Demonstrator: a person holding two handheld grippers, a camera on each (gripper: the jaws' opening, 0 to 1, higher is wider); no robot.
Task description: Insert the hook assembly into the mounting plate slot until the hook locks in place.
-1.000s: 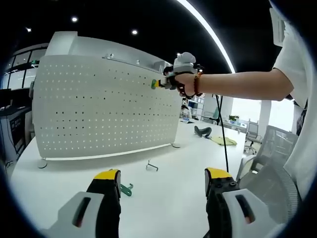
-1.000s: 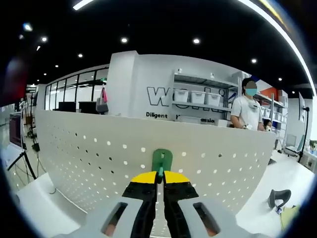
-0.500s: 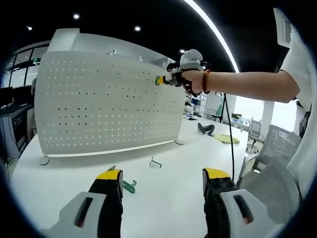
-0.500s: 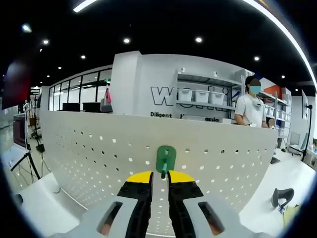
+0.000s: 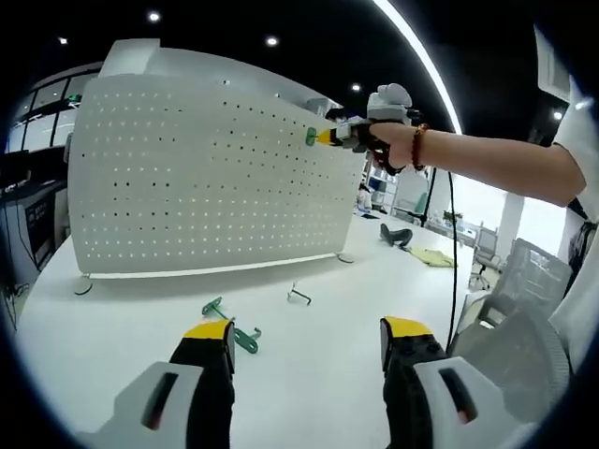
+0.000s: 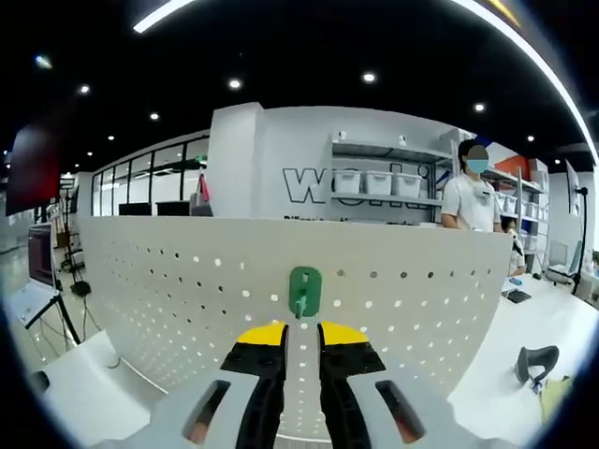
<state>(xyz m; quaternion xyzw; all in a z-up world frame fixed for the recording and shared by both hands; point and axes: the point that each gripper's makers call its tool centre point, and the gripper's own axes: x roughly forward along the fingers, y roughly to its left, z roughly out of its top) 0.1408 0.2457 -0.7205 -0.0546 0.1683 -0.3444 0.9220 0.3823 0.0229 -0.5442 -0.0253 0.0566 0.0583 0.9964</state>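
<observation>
right gripper (image 6: pixel 301 333): jaws slightly parted, holding nothing; just below green hook (image 6: pixel 305 290)
hook: on white pegboard (image 6: pixel 168 281)
left gripper (image 5: pixel 304 337): jaws wide, empty; over table (image 5: pixel 309 374)

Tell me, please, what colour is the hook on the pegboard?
Green. The hook shows best in the right gripper view, against the white pegboard.

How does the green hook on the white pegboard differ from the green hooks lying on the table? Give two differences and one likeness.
The green hook on the pegboard sits upright against the pegboard, high up; the green hooks on the table lie flat, low, in front of it. The first is just ahead of the right gripper, whose jaws stand slightly apart; the others lie by the open left gripper. All are green.
</observation>
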